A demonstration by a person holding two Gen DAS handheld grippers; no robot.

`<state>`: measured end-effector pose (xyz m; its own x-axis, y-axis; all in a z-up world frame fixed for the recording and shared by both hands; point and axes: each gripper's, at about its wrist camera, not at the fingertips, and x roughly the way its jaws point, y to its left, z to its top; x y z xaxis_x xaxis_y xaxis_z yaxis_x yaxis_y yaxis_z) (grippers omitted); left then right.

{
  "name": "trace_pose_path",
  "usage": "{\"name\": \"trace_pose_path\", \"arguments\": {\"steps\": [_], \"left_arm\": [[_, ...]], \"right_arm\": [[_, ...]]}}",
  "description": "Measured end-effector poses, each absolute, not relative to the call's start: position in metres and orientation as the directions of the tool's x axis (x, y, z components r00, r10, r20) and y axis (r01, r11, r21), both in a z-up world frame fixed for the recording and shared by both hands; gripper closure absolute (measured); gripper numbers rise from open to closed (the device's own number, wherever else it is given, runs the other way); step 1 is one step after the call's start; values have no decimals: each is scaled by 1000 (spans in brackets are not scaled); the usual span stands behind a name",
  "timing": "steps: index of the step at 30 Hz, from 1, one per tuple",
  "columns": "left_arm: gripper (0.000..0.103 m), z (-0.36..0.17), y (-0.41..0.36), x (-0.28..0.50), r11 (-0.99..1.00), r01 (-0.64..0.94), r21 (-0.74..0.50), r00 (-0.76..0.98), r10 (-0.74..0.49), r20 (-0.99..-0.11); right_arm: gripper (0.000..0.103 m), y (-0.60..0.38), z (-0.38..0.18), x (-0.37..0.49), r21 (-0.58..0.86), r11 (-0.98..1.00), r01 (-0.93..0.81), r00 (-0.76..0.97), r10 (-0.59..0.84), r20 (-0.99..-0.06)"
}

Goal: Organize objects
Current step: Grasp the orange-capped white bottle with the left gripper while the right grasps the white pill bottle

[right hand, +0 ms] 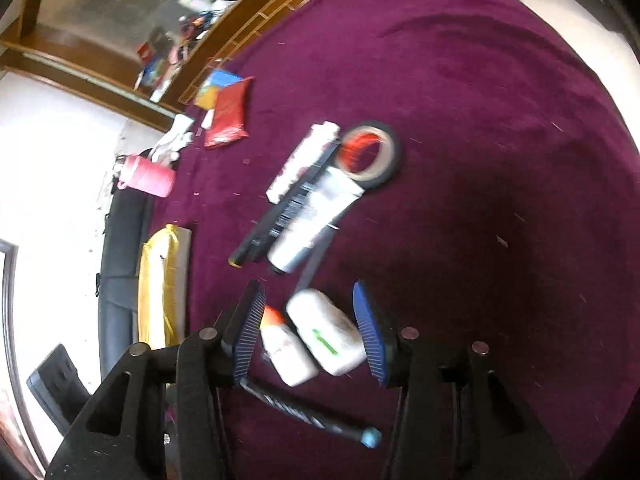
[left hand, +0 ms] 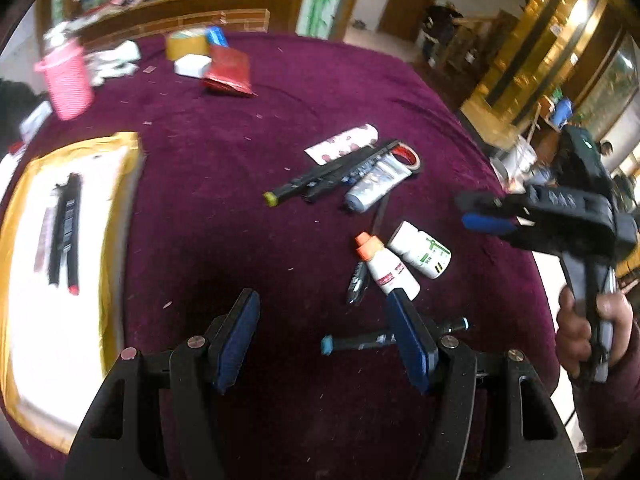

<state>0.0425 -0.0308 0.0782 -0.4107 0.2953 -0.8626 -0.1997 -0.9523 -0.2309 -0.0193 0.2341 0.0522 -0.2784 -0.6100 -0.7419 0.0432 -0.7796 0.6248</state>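
My left gripper [left hand: 324,336] hangs open low over the purple cloth, with nothing between its fingers; a blue-capped marker [left hand: 360,342] lies by its right finger. Just ahead lie an orange-capped white bottle [left hand: 386,264] and a green-labelled white bottle [left hand: 422,250]. Beyond them are black markers [left hand: 332,174], a silver tube [left hand: 376,184] and a red-cored tape roll [left hand: 408,156]. My right gripper [left hand: 466,210], held by a hand [left hand: 580,332], hovers above the table's right side. Its own view shows my right gripper [right hand: 310,332] open, framing both bottles [right hand: 328,332] on the cloth below it.
A gold-rimmed white tray [left hand: 120,152] at the left holds black pens [left hand: 66,228]. At the far side stand a pink basket [left hand: 66,80], a red pouch [left hand: 228,70], a brown tape roll [left hand: 186,44] and a white box [left hand: 192,66]. The table's edge curves close on the right.
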Motion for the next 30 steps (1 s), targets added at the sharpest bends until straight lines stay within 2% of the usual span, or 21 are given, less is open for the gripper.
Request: {"name": "trace_pose_path", "arguments": {"steps": [7, 11, 12, 13, 14, 21, 23, 28, 30], "left_arm": [[43, 62, 4, 18, -919, -166, -359, -353, 395, -848], [45, 47, 33, 8, -936, -173, -307, -324, 349, -879], [49, 41, 40, 7, -940, -184, -288, -305, 333, -892], [67, 39, 45, 8, -938, -194, -287, -289, 334, -897], [80, 36, 49, 9, -938, -206, -277, -274, 327, -904], [80, 38, 52, 6, -948, -192, -253, -289, 301, -909], [75, 37, 55, 1, -947, -204, -248, -287, 300, -910], [73, 22, 77, -8, -939, -304, -160, -289, 251, -924], [77, 20, 81, -5, -933, -338, -126, -321, 240, -916]], "right_arm": [[59, 266, 53, -8, 585, -811, 21, -291, -565, -772], [58, 275, 52, -3, 576, -817, 11, -293, -553, -780], [58, 276, 52, -2, 573, -820, 10, -294, -550, -782], [58, 274, 52, -1, 570, -821, 11, -294, -548, -784], [58, 274, 53, 0, 567, -823, 14, -293, -546, -785], [58, 268, 49, 1, 558, -829, 29, -276, -543, -793], [58, 264, 49, -1, 555, -831, 36, -270, -543, -795], [58, 254, 50, -6, 548, -835, 51, -261, -541, -800], [58, 249, 50, -7, 542, -839, 59, -259, -537, -803]]}}
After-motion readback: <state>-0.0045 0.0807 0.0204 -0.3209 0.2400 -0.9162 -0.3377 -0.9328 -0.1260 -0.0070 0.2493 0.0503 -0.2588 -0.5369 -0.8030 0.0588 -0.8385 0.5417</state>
